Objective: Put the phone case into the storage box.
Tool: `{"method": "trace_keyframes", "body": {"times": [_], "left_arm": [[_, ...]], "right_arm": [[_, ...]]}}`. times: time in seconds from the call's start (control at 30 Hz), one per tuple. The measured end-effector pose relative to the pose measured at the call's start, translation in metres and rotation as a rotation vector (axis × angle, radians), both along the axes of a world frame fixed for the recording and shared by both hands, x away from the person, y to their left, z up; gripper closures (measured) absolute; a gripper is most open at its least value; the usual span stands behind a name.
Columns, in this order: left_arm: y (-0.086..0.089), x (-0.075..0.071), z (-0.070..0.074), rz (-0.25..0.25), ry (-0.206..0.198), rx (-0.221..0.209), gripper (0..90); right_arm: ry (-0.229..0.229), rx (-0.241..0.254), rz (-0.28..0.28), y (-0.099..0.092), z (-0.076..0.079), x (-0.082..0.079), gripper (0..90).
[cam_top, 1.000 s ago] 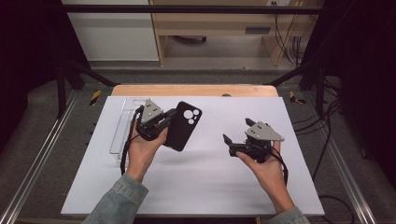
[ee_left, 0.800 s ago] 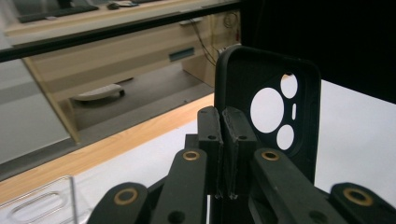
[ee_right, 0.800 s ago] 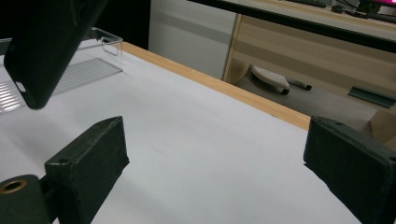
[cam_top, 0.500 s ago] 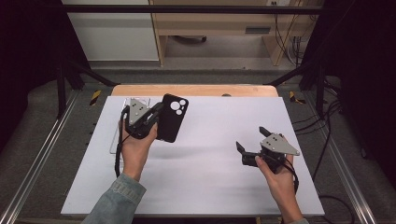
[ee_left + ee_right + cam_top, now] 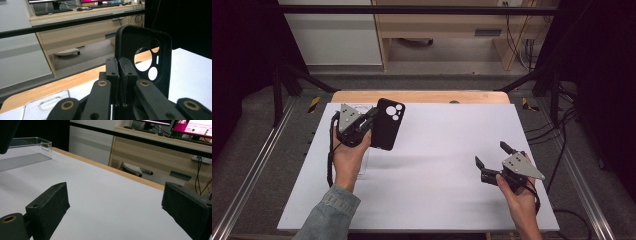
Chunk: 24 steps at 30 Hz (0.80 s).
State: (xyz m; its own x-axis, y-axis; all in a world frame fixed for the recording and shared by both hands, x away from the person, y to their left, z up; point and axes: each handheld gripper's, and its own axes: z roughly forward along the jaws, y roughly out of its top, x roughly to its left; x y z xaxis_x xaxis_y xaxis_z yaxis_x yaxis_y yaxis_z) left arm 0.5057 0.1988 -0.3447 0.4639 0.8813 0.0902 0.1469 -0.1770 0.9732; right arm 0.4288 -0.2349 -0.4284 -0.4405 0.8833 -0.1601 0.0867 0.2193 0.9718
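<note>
A black phone case [image 5: 388,124] with round camera cut-outs hangs above the far left of the white table top [image 5: 437,165]. My left gripper [image 5: 373,114] is shut on its edge. In the left gripper view the two jaws [image 5: 121,62] pinch the black case [image 5: 150,50] by its side wall, and the case stands upright. A clear phone case [image 5: 363,167] lies flat on the table under my left hand, partly hidden by it. My right gripper [image 5: 490,153] hovers low at the near right, open, with nothing between its pads [image 5: 50,202].
A wooden strip [image 5: 422,96] runs along the table's far edge. Metal rails flank the table on both sides. The clear case [image 5: 47,105] lies just below my left jaws. A desk [image 5: 160,152] with screens stands beyond the table.
My left hand has carried the black case toward the left. My right gripper has moved right and down toward the near edge, its jaws still open.
</note>
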Motion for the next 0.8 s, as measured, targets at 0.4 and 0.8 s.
{"method": "trace_keyframes", "body": {"times": [0.4,0.8], "left_arm": [[0.009,0.004,0.005,0.029,-0.018,-0.01,86.2],[0.029,0.008,0.012,0.063,-0.033,-0.051,86.3]], "right_arm": [[0.009,0.058,-0.025,-0.029,-0.018,-0.011,6.5],[-0.027,0.101,-0.004,-0.037,-0.028,-0.016,5.8]]}}
